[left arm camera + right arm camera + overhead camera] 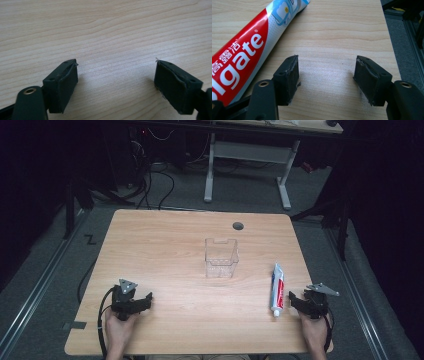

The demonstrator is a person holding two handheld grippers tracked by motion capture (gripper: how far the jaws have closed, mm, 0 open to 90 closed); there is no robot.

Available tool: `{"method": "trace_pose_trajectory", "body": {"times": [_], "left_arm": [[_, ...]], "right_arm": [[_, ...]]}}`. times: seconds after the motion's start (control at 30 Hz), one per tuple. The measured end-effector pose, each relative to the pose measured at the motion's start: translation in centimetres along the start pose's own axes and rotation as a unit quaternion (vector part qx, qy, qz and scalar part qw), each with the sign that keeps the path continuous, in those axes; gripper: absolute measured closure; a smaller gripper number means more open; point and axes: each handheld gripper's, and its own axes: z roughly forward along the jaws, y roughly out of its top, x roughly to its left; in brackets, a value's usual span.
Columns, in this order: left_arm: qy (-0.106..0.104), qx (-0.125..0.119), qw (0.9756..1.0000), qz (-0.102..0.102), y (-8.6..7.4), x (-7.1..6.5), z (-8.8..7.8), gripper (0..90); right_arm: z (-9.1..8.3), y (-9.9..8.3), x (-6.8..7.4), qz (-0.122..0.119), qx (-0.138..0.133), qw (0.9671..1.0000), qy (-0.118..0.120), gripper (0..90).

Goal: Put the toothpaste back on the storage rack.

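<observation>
Two grippers rest on the wooden table, nothing yet picked up. Clear plastic box stands upright at centre, empty. Toothpaste tube lies flat just beside the right gripper, whose jaws are spread and empty. Left gripper, well apart, likewise gapes over bare wood. Judged step: approach; next, right jaws must straddle the tube.

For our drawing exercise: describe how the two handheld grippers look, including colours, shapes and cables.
Left gripper and right gripper are black, each topped by a grey three-cornered plate and trailing a black cable. Their fingers end in blocky black pads with worn edges.
</observation>
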Motion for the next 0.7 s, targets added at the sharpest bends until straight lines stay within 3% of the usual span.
{"method": "trace_pose_trajectory", "body": {"times": [0.03, 0.43, 0.7], "left_arm": [[0.006, 0.001, 1.0, -0.005, 0.06, -0.23, 0.08, 17.7], [-0.004, 0.002, 1.0, 0.005, 0.03, -0.39, 0.07, 16.0], [-0.013, 0.001, 0.9998, 0.013, 0.01, -0.53, 0.05, 16.6]], "right_arm": [[-0.01, -0.02, -0.03, -0.001, 0.0, 1.0, 0.002, 36.6], [-0.07, -0.08, 0.23, -0.002, -0.001, 1.0, -0.007, 37.2], [-0.27, -0.18, 0.45, 0.004, -0.004, 1.0, -0.007, 46.3]]}}
